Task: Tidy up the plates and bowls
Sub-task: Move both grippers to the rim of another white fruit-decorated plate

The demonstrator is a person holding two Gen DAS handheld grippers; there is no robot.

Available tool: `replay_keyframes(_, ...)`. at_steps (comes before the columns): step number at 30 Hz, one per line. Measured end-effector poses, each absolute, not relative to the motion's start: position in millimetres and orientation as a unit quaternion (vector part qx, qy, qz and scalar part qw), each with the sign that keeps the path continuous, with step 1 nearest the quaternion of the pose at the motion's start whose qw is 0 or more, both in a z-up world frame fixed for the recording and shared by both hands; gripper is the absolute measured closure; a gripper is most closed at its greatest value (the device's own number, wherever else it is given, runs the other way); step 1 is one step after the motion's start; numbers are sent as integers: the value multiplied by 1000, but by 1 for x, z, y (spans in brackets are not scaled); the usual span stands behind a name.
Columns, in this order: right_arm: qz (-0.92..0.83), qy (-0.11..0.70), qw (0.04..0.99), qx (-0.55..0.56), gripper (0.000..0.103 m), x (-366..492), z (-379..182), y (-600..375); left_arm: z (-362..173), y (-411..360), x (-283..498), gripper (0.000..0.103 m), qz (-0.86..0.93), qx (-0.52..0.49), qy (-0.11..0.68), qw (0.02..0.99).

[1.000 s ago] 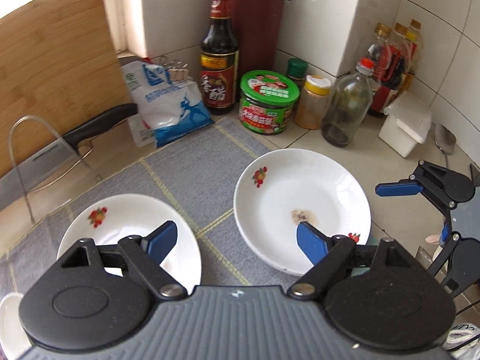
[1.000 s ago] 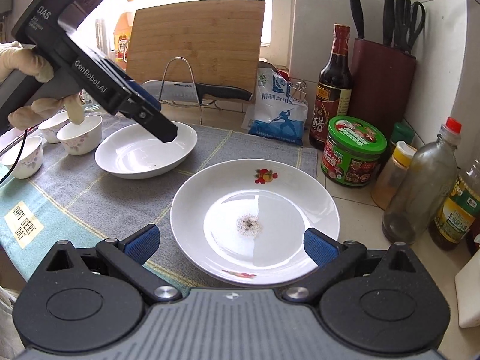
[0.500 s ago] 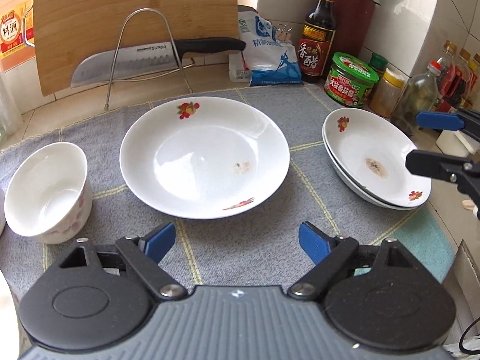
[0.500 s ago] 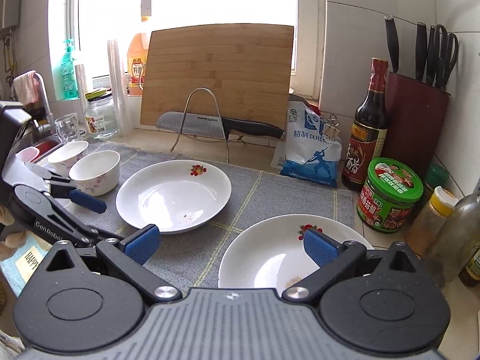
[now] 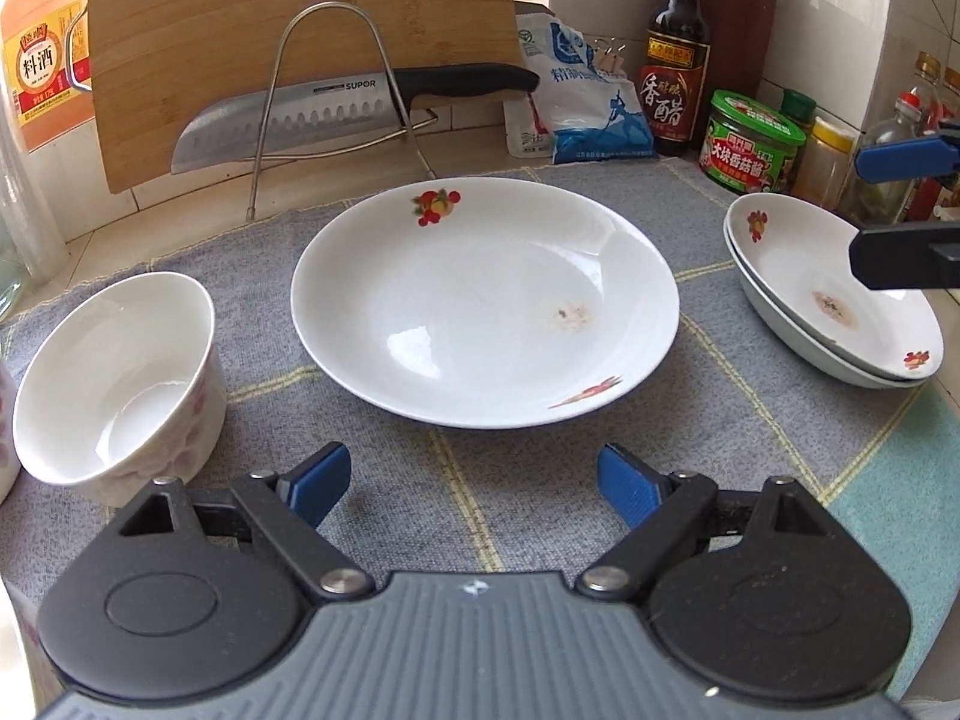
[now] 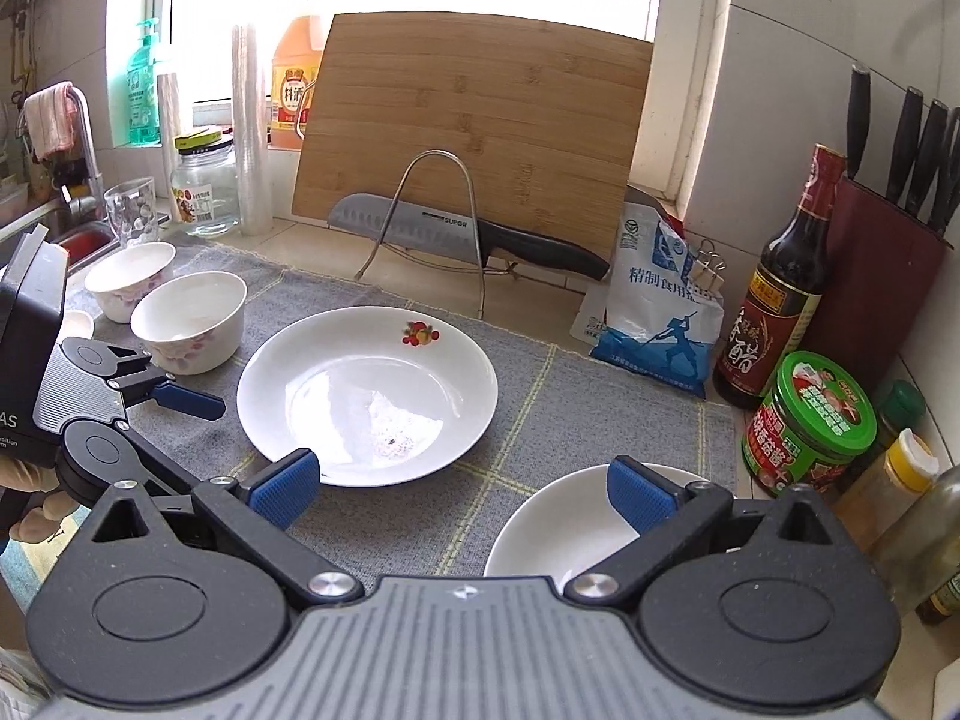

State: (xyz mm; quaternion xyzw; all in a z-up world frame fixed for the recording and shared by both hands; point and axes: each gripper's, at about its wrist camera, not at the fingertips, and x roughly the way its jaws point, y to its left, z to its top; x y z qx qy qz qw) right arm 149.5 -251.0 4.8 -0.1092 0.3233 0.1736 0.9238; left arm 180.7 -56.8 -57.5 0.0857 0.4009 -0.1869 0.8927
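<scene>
Yellow jug: we read 料酒 on its label. The left edge cuts it off.
Bowl: it sits on the gray mat, to the left of our left tongs. In the right view we see a second bowl behind it. One more white piece pokes in at the far left of the left view, too cut off to name.
Knife: we read SUPOR on the blade. It lies in a wire stand in front of the board.
Plate: it lies flat on the mat, just ahead of the left tongs and between the lines of their two blue tips. It has red fruit pictures on the rim and a small brown spot inside.
Left tongs: we see them spread wide with nothing between the tips. They have just been opening a little more. They do not touch the plate.
Salt bag: we read 精制 on it. The rest is creased and hard to read.
Dark bottle: we read 香醋 on its label.
Green jar: it has Chinese words, and we can make out 香菇酱.
Plate stack: two plates sit one in the other at the right end of the mat.
Right tongs: we see them spread wide, holding nothing. In the left view their tips hang over the stack. In the right view, the top plate shows under the right tip, partly hidden by the tongs.
Far right bottles: too blurry for us to read.
</scene>
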Motion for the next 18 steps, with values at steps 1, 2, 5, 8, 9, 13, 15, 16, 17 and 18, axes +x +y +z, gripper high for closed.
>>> replay_keyframes(1,180,327,921,-112,0,153,4,-248,-59,-57,182,14,-189,85,401,892)
replay_keyframes(2,185,330,919,-114,0,157,3,-246,-61,-57,183,14,-190,82,401,892)
replay_keyframes(5,194,344,911,-120,0,169,0,-239,-65,-58,185,10,-197,81,398,892)
replay_keyframes(8,203,355,904,-124,0,179,-4,-232,-67,-61,188,7,-201,88,393,893)
replay_keyframes(9,208,358,902,-125,0,182,-6,-230,-67,-62,188,6,-201,88,392,893)
replay_keyframes(13,223,370,892,-136,0,199,-14,-222,-69,-64,191,1,-201,85,387,896)
replay_keyframes(15,231,374,887,-139,0,207,-16,-219,-70,-67,191,1,-196,92,383,898)
replay_keyframes(16,235,375,886,-141,0,213,-17,-218,-70,-67,191,1,-196,92,380,899)
replay_keyframes(17,240,376,884,-139,0,218,-18,-218,-70,-67,191,1,-195,91,380,900)
replay_keyframes(18,243,378,883,-135,0,223,-19,-219,-70,-67,192,1,-195,91,379,900)
